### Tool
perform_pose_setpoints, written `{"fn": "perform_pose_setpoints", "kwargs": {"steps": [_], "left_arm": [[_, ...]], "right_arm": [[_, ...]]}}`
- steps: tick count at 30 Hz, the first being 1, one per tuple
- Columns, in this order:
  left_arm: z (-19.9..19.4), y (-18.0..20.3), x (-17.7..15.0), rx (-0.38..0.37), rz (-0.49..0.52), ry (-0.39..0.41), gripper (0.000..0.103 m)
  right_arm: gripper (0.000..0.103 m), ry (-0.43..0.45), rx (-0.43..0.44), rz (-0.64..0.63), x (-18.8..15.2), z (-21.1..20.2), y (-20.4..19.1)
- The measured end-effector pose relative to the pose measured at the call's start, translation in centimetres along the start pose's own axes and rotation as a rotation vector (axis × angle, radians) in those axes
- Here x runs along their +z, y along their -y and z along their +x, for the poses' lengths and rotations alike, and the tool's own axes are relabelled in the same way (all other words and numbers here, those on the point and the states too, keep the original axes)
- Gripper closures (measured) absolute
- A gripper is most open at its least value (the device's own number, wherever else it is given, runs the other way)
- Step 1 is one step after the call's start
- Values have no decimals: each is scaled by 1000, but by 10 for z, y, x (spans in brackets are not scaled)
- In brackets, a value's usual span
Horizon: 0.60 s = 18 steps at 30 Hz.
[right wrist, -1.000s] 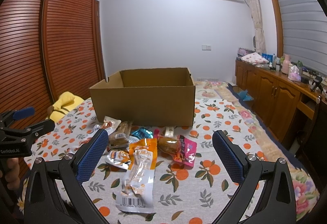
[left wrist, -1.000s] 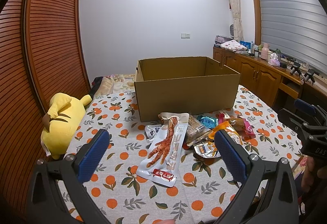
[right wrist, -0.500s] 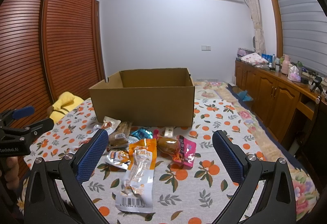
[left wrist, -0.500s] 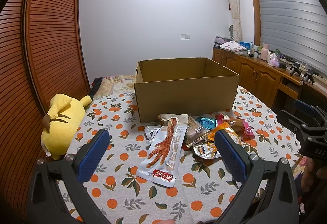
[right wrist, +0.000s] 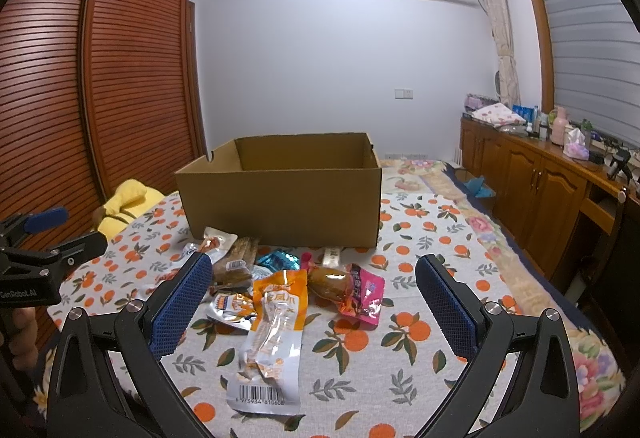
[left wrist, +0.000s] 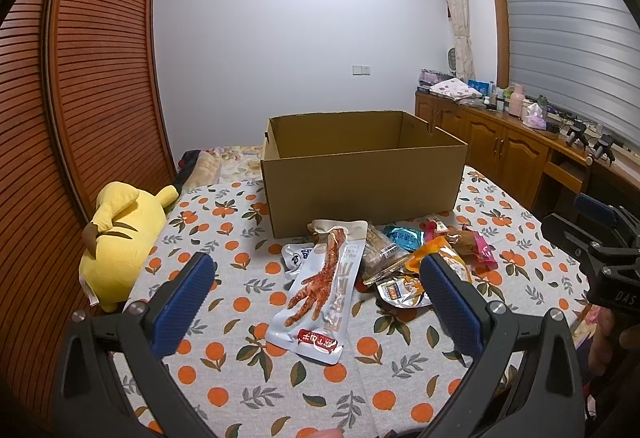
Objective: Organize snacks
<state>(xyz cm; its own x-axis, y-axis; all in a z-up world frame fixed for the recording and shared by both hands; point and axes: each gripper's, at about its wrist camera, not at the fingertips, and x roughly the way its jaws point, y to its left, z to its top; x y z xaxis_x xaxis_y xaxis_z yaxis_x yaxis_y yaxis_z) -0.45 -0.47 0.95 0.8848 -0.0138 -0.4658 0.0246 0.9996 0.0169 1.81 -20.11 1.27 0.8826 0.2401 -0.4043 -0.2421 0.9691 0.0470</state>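
Left wrist view: the left claw (left wrist: 316, 290) hangs with its jaws wide apart and nothing between them, right over the long white chicken-foot packet (left wrist: 320, 290). Right claw (right wrist: 314, 294) is likewise spread and empty, above the orange packet (right wrist: 274, 322).

All the snacks sit in a loose pile on the orange-print bedspread (left wrist: 248, 378), just in front of the cardboard box (left wrist: 362, 174). The pink packet (right wrist: 360, 296) and a small teal one (right wrist: 278, 260) lie closer to the box, partly overlapping the others. The box looks empty from here, though its floor is hidden.

My guess is these are light, floppy, slick plastic pouches, so they'd sag and slip. I'd pinch a flat sealed edge or the middle, not the bulgy bit. A yellow plush toy (left wrist: 120, 234) lies off to the box's left.
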Motion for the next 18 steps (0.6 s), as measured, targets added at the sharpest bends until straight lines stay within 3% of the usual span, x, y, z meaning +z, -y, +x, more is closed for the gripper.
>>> {"fn": "perform_pose_setpoints", "kwargs": {"steps": [18], "left_arm": [[2, -2, -4, -5, -1, -7, 0]], "right_arm": [[0, 1, 3, -5, 1, -3, -1]]}}
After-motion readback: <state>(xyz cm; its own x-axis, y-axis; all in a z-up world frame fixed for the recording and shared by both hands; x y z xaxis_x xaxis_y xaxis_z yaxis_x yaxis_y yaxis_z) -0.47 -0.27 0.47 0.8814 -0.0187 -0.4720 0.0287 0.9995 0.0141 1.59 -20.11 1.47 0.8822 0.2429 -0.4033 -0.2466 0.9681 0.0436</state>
